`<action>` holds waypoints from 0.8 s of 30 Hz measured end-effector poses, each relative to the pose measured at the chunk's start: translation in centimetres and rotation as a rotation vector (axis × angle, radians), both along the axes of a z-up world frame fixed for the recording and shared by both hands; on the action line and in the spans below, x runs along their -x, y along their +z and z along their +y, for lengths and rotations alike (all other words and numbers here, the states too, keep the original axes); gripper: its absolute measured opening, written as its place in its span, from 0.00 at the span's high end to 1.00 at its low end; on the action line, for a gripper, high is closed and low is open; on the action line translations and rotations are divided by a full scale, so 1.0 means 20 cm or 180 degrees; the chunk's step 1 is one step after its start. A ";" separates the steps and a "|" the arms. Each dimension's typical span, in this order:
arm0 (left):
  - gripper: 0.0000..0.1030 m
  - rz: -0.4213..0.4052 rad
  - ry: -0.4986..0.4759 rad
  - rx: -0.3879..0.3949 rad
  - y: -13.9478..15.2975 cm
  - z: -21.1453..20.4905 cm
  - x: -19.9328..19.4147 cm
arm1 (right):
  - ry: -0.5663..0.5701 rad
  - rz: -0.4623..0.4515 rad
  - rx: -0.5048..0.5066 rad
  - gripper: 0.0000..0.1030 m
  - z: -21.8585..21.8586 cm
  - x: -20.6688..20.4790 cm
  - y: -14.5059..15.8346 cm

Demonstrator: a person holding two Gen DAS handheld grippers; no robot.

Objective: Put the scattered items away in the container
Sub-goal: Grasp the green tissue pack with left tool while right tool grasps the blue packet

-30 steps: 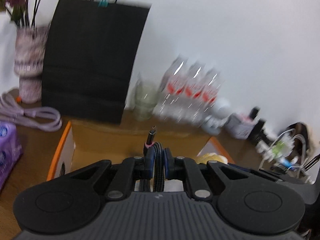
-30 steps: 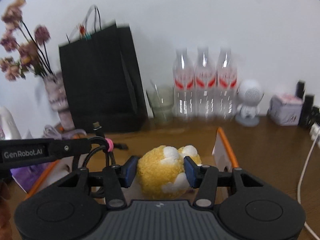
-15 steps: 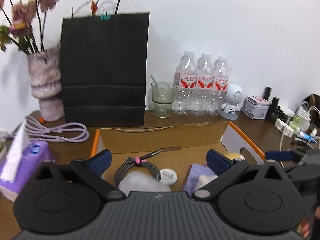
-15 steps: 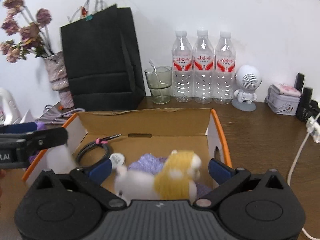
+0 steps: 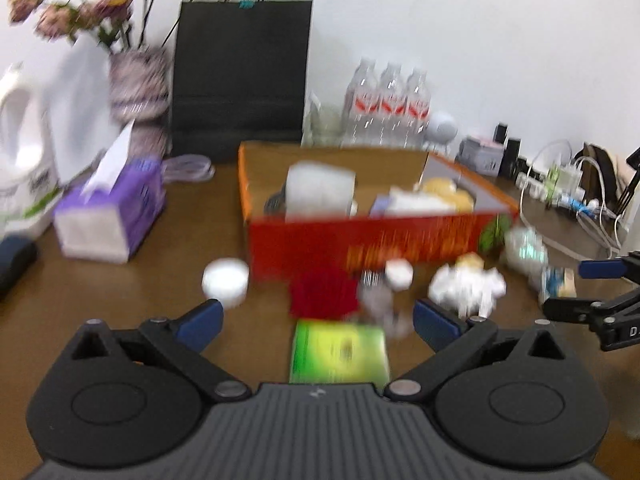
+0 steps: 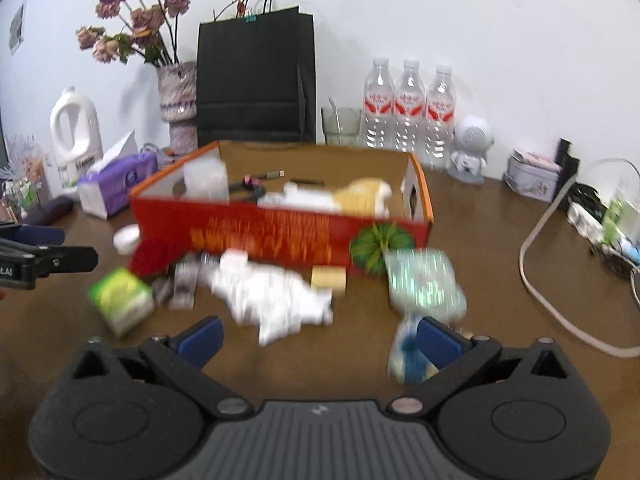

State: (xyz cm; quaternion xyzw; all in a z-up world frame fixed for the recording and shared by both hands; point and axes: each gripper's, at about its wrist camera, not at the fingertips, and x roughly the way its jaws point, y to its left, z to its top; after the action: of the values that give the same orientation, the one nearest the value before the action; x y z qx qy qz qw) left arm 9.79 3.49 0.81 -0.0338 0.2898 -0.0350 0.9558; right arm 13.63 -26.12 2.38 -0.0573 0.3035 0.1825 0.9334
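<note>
The box (image 6: pixel 280 236) stands mid-table (image 6: pixel 480 280), with a cable (image 6: pixel 256 184) and plush (image 6: pixel 364 198) inside. Before it lie a carton (image 6: pixel 120 300), crumpled paper (image 6: pixel 272 300), a small block (image 6: pixel 328 278) and a packet (image 6: pixel 424 284), left to right. Left of the box sits a tissue pack (image 6: pixel 116 184); behind it a bag (image 6: pixel 256 80), glass (image 6: pixel 340 126) and bottles (image 6: pixel 408 108)

The black left gripper with blue pads (image 5: pixel 316 320) has its jaws spread wide, empty. The matching right gripper (image 6: pixel 318 338) likewise gapes, gripping nothing.
</note>
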 end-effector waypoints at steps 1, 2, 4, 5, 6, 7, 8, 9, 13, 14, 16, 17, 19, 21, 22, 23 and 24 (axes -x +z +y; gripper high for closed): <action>0.00 0.0014 0.0031 0.0023 -0.02 0.00 0.03 | -0.0051 -0.0011 -0.0004 0.00 -0.01 0.04 -0.02; 0.00 0.0016 0.0067 0.0053 -0.04 0.01 0.05 | -0.0096 -0.0013 -0.0032 0.00 -0.01 0.07 -0.04; 0.00 -0.0020 0.0115 0.0137 -0.07 0.02 0.10 | -0.0189 0.0008 -0.0184 0.00 -0.04 0.12 -0.08; 0.00 -0.0046 0.0139 0.0171 -0.09 0.02 0.12 | -0.0221 0.0011 -0.0262 0.00 -0.05 0.13 -0.10; 0.00 -0.0061 0.0172 0.0184 -0.10 0.02 0.13 | -0.0243 -0.0004 -0.0308 0.00 -0.05 0.15 -0.11; 0.00 -0.0067 0.0201 0.0173 -0.11 0.02 0.14 | -0.0270 -0.0017 -0.0296 0.00 -0.05 0.16 -0.13; 0.00 -0.0074 0.0227 0.0146 -0.12 0.02 0.14 | -0.0297 -0.0024 -0.0238 0.00 -0.05 0.17 -0.14; 0.00 -0.0091 0.0250 0.0105 -0.12 0.01 0.15 | -0.0318 -0.0042 -0.0176 0.00 -0.04 0.17 -0.15; 0.00 -0.0185 0.0312 -0.0043 -0.14 -0.02 0.17 | -0.0336 -0.0144 -0.0153 0.00 -0.03 0.19 -0.14; 0.00 -0.0210 0.0318 -0.0076 -0.14 -0.02 0.18 | -0.0330 -0.0152 -0.0158 0.00 -0.03 0.20 -0.14; 0.00 -0.0236 0.0322 -0.0135 -0.14 -0.04 0.19 | -0.0317 -0.0144 -0.0131 0.00 -0.02 0.20 -0.15; 0.00 -0.0241 0.0320 -0.0130 -0.14 -0.04 0.19 | -0.0304 -0.0136 -0.0121 0.00 -0.01 0.19 -0.16; 0.00 -0.0248 0.0315 -0.0112 -0.14 -0.04 0.19 | -0.0289 -0.0149 -0.0128 0.00 -0.01 0.20 -0.15; 0.00 -0.0201 0.0335 -0.0133 -0.14 -0.04 0.18 | -0.0295 -0.0141 -0.0110 0.00 0.00 0.19 -0.15; 0.00 -0.0168 0.0342 -0.0141 -0.15 -0.04 0.17 | -0.0303 -0.0142 -0.0101 0.00 0.00 0.19 -0.15; 0.00 -0.0133 0.0338 -0.0148 -0.15 -0.04 0.16 | -0.0307 -0.0147 -0.0091 0.00 0.00 0.19 -0.15; 0.00 -0.0100 0.0330 -0.0158 -0.16 -0.05 0.15 | -0.0307 -0.0153 -0.0081 0.00 0.00 0.20 -0.15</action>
State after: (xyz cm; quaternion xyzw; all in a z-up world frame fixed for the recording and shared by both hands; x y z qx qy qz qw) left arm 6.70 2.50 -2.32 -0.0245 0.2734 0.0213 0.9614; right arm 9.71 -26.04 -0.70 -0.0352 0.2811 0.1398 0.9488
